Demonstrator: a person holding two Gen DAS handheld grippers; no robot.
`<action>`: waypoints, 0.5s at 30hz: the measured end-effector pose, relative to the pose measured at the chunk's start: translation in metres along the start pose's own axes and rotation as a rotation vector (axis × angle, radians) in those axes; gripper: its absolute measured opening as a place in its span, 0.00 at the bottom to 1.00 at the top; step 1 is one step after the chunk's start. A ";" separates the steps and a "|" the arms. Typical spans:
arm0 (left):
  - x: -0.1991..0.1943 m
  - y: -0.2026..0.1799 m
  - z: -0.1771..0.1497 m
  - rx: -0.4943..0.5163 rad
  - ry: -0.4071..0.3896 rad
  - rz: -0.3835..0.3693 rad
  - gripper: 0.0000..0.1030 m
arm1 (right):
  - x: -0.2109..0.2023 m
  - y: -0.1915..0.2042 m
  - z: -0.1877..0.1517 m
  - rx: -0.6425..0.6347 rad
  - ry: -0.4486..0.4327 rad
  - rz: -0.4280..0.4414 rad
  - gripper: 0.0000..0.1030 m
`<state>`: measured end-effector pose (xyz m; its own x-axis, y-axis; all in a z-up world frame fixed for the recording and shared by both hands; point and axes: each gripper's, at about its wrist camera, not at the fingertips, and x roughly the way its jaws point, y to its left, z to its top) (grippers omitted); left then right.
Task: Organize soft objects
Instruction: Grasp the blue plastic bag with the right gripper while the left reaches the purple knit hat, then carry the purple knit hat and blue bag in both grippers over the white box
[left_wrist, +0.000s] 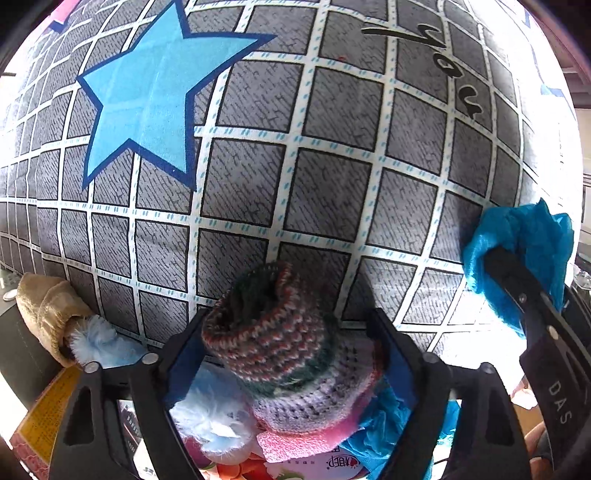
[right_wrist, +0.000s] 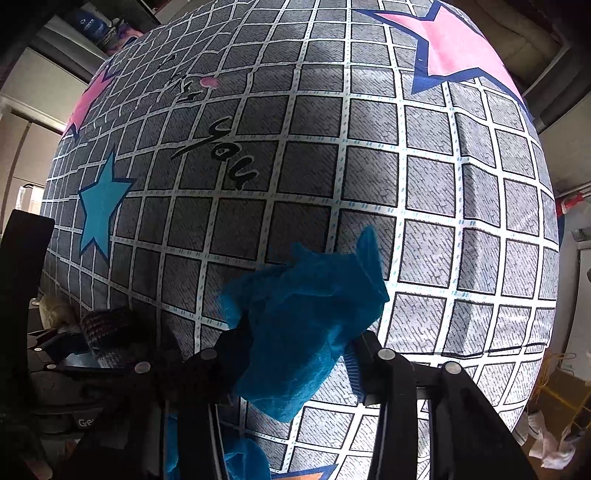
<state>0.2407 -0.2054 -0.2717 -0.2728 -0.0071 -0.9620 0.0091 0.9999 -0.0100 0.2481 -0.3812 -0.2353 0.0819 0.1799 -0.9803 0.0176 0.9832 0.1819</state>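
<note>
Taking the big grid-print cushion (left_wrist: 332, 155) with its blue star (left_wrist: 147, 99) as the landmark, everything in play sits along its lower edge. At the far left of that edge a tan plush piece (left_wrist: 44, 306) with a pale blue pom-pom (left_wrist: 96, 339) lies against the cushion, untouched. Next along, the left gripper (left_wrist: 291, 336) points steeply down with a rolled knitted sock (left_wrist: 273, 332) between its fingers (left_wrist: 184, 354); the roll stands with its open cuff toward the cushion, so its long axis runs along the fingers, not across them. The jaws stand partly apart around it, and whether the pads truly press the knit cannot be told from either view. Below the sock, away from the cushion, lie a second fluffy pom-pom (left_wrist: 210, 421), pink cloth (left_wrist: 303, 439) and more blue fabric. Further right along the cushion's edge, the right gripper (right_wrist: 295, 354) is clamped on a crumpled blue cloth (right_wrist: 306, 314), which bunches out past the fingertips and rests against the cushion face. Judging by this, both hands are loaded, the left one nearer the pile of soft things; the coming move probably turns on carrying each piece clear of the cushion without the loose blue folds dragging.
</note>
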 end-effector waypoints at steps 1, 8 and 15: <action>-0.005 -0.003 -0.001 0.023 -0.023 0.007 0.59 | -0.002 0.000 0.002 0.009 -0.007 -0.001 0.33; -0.055 -0.001 -0.019 0.119 -0.226 -0.026 0.41 | -0.036 -0.003 0.004 0.044 -0.084 0.044 0.31; -0.097 0.007 -0.056 0.204 -0.340 -0.001 0.41 | -0.070 0.007 -0.038 0.072 -0.108 0.060 0.31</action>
<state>0.2135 -0.1975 -0.1637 0.0611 -0.0454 -0.9971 0.2096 0.9773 -0.0317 0.2042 -0.3852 -0.1684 0.1919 0.2300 -0.9541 0.0805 0.9652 0.2488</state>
